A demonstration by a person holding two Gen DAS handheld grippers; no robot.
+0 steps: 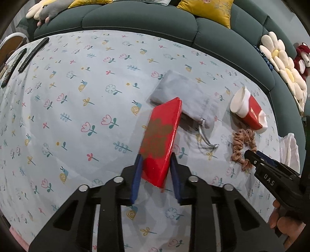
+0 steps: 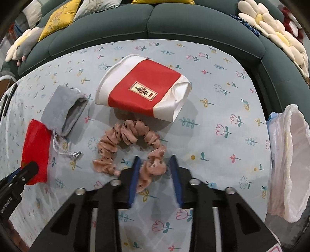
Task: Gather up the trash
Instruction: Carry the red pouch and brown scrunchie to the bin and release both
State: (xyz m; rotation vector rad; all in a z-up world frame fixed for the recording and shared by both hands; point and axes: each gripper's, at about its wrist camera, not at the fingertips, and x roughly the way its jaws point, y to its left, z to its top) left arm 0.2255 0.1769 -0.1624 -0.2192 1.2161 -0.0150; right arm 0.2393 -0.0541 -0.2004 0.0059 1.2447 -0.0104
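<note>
My left gripper [image 1: 156,170] is clamped on the near end of the red box [image 1: 161,139], which is tilted up off the table [image 1: 77,108]; it looks light, stiff and glossy, so likely slippery, and I'd grip across the flat faces. Right gripper [image 2: 155,172] is spread, straddling one end of the scrunchie [image 2: 131,143] — soft, pinch anywhere. Bag [image 2: 288,162] hangs at the table's right edge.

Dark green tufted sofa [image 1: 139,17] spans the top of both frames and curves down the right edge. Yellow cushions [image 1: 205,8] and a white flower-shaped pillow [image 2: 271,25] rest on it. Pale blue floral-print cloth [image 1: 77,116] covers the surface across the frame centre; lighting is even.
</note>
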